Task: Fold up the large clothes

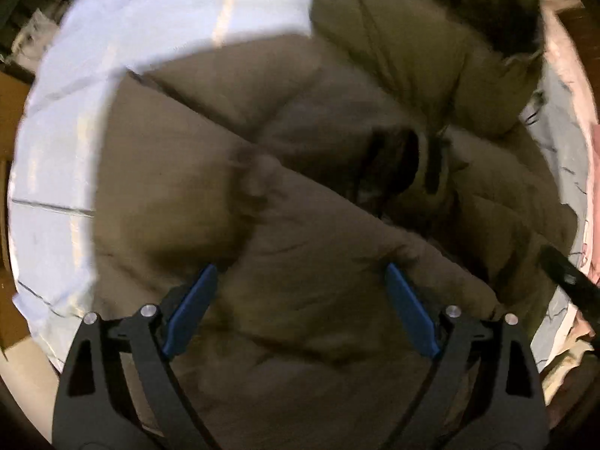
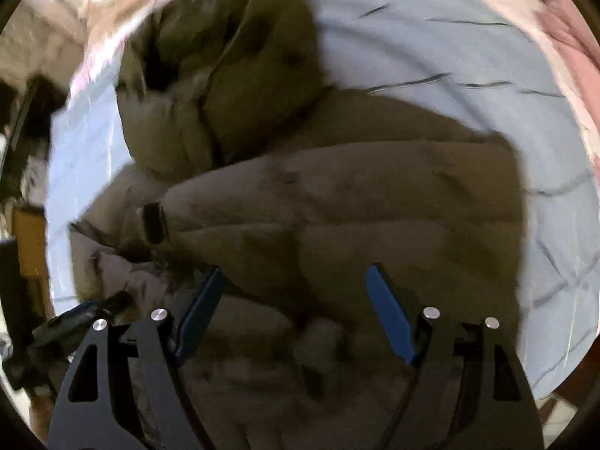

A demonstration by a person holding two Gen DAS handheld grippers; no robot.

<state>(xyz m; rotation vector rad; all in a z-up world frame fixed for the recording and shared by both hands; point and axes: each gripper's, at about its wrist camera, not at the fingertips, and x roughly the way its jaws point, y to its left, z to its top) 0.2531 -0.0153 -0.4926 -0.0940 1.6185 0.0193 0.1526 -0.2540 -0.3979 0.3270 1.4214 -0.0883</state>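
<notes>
No brand, label or writing can be read in either view; both are blurred. Your olive-brown puffer coat lies spread on the pale blue bedsheet and fills most of the left wrist view. There its quilted channels run diagonally from upper left to lower right, and the hood bunches at the upper right of the frame. In the right wrist view the coat stretches roughly left to right across the centre, with the hood heaped at upper left and a dark tab at the left.

Your left gripper has its blue fingers spread wide over the padding, gripping nothing. Your right gripper is likewise wide apart above the coat, its blue fingers holding nothing. Pink bedding edges the upper right.
</notes>
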